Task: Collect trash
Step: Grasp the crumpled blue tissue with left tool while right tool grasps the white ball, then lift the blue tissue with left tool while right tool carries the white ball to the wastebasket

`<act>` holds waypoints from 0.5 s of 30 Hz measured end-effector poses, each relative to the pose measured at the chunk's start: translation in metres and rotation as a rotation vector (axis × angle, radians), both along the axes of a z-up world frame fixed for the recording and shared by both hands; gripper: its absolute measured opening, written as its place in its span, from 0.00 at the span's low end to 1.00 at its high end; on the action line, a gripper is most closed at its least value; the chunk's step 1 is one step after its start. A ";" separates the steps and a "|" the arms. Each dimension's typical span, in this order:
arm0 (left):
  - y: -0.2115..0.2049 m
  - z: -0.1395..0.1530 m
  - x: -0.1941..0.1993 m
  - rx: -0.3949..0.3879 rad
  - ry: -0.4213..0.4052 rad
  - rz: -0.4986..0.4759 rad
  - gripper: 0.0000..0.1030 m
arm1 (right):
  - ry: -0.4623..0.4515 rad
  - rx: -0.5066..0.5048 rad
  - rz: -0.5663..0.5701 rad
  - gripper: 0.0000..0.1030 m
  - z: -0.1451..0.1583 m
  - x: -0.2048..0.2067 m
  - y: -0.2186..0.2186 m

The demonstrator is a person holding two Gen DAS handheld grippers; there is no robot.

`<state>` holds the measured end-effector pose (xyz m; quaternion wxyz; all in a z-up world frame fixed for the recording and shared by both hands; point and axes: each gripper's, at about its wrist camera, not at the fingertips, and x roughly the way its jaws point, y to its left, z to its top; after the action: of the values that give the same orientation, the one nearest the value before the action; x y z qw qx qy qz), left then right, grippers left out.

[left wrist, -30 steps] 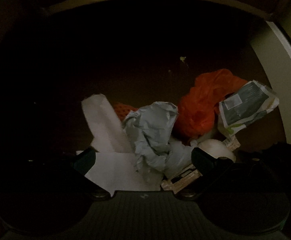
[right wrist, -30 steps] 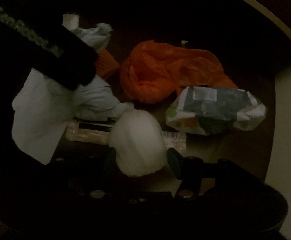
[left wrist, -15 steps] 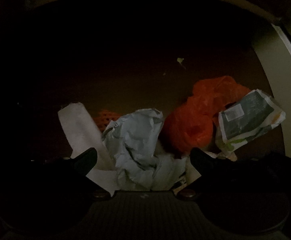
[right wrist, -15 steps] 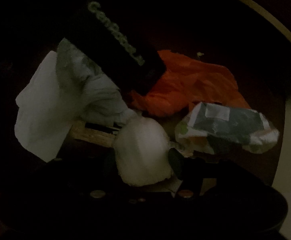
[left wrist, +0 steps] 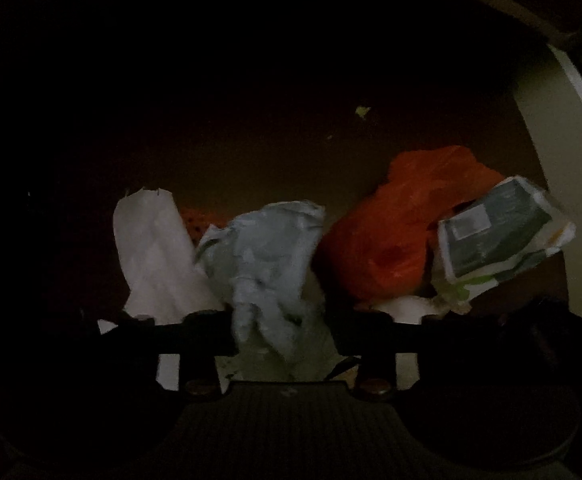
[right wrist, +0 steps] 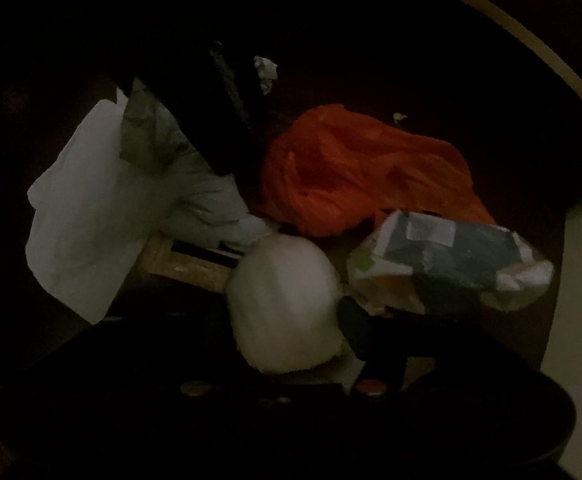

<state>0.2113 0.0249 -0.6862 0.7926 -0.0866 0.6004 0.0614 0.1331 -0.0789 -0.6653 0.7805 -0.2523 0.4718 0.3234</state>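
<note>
A: Left wrist view first. What was the left gripper (left wrist: 285, 330) doing?

B: Pointing down into the pile, jaws closing around the crumpled grey paper (left wrist: 267, 256). Paper was between the fingers; I'd say being grasped so it could be lifted as trash.

A: Neighbours?

B: White paper sheet (left wrist: 155, 256) touching it on the left, partly under the left finger, so it might snag. Orange plastic bag (left wrist: 395, 240) just beside on the right, printed wrapper (left wrist: 499, 232) leaning on the bag near the pale edge of the dark tabletop (left wrist: 251, 152).

A: Right wrist view?

B: Right gripper (right wrist: 287, 320) had the white round wad (right wrist: 283, 304) between its fingers, jaws closing a little. Too dark to tell if pads pressed it. Likely a second pick-up.

A: In the way?

B: Flat barcode strip (right wrist: 187, 264) lay beside the wad, seemingly under its edge; wrapper touched the right finger. Left gripper's dark body crossed above the grey paper. Tiny scrap (right wrist: 399, 117) behind the bag, well apart.
</note>
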 end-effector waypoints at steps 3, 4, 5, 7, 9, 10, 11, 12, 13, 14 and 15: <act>-0.002 0.006 -0.003 -0.010 -0.008 -0.007 0.27 | 0.006 0.007 -0.020 0.55 0.006 -0.005 -0.011; -0.003 0.007 -0.004 -0.014 -0.008 -0.008 0.25 | 0.004 0.012 -0.027 0.54 0.009 -0.007 -0.013; -0.006 0.008 -0.008 -0.014 -0.009 -0.006 0.25 | 0.000 0.022 -0.033 0.54 0.015 -0.010 -0.016; -0.004 0.013 -0.012 -0.019 -0.011 -0.001 0.24 | 0.000 0.055 -0.044 0.54 0.026 -0.015 -0.022; 0.000 0.021 -0.018 -0.034 -0.014 0.020 0.24 | -0.002 0.068 -0.063 0.54 0.044 -0.015 -0.026; 0.000 0.028 -0.024 -0.039 -0.015 0.032 0.24 | 0.001 0.081 -0.086 0.54 0.052 -0.017 -0.030; 0.002 0.034 -0.027 -0.047 -0.015 0.043 0.24 | 0.006 0.093 -0.113 0.54 0.062 -0.017 -0.033; 0.006 0.042 -0.029 -0.053 -0.018 0.048 0.24 | 0.010 0.104 -0.136 0.54 0.073 -0.017 -0.035; 0.007 0.051 -0.031 -0.056 -0.023 0.050 0.24 | 0.011 0.116 -0.155 0.54 0.085 -0.023 -0.037; 0.009 0.059 -0.035 -0.058 -0.026 0.053 0.24 | 0.013 0.130 -0.175 0.54 0.098 -0.024 -0.043; 0.009 0.069 -0.037 -0.061 -0.028 0.058 0.24 | 0.017 0.145 -0.194 0.54 0.112 -0.026 -0.045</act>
<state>0.1741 0.0339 -0.6172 0.7960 -0.1287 0.5879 0.0647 0.1070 -0.1237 -0.5537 0.8203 -0.1455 0.4758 0.2819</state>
